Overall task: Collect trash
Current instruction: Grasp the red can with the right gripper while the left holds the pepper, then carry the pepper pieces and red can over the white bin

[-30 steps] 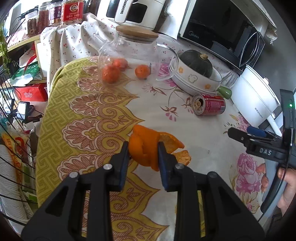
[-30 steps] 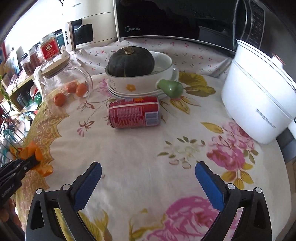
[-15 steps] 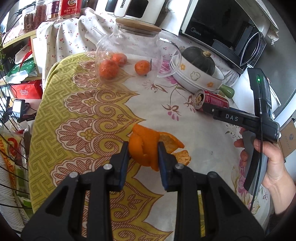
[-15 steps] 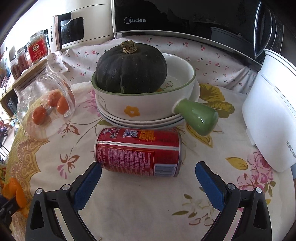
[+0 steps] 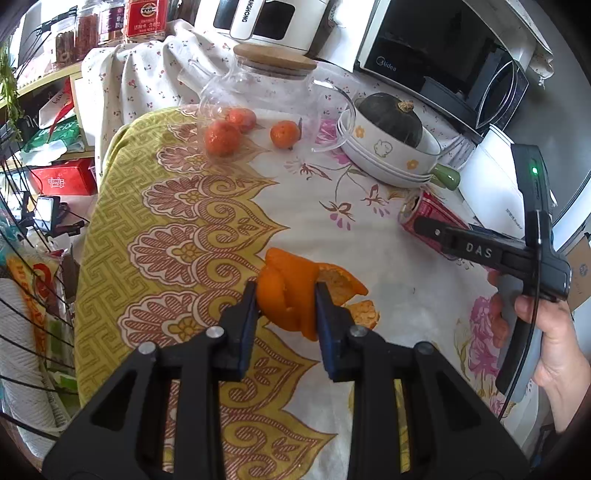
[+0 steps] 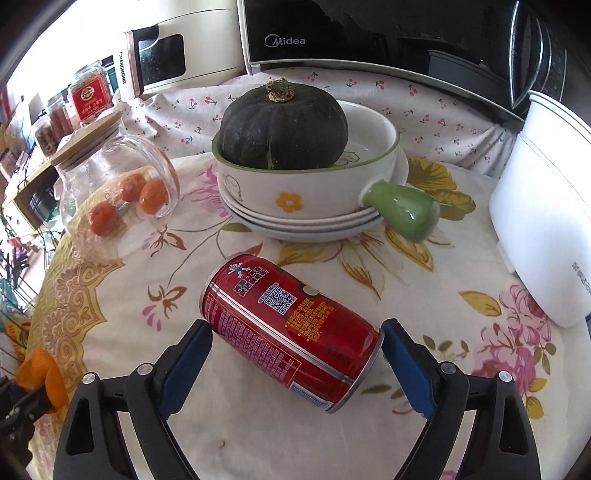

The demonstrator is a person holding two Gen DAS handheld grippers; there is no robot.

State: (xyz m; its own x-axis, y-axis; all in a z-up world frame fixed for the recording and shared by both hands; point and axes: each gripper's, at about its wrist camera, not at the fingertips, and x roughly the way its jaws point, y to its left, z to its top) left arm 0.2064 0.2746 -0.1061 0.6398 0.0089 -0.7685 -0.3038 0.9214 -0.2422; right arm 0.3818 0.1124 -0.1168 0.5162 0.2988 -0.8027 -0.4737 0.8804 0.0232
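Note:
My left gripper is shut on a piece of orange peel and holds it just above the tablecloth; more peel lies beside it. A red drink can lies on its side on the cloth. My right gripper is open, its blue pads on either side of the can, close to both ends. In the left wrist view the right gripper reaches over the can. The peel also shows at the far left of the right wrist view.
A glass jar with a wooden lid stands by three tangerines. A bowl with a green handle holds a dark pumpkin. A white cooker stands right, a microwave behind. The table edge drops off left.
My right gripper has moved forward and down to the can, which now lies between its open pads at a slant. My left gripper has kept hold of the peel.

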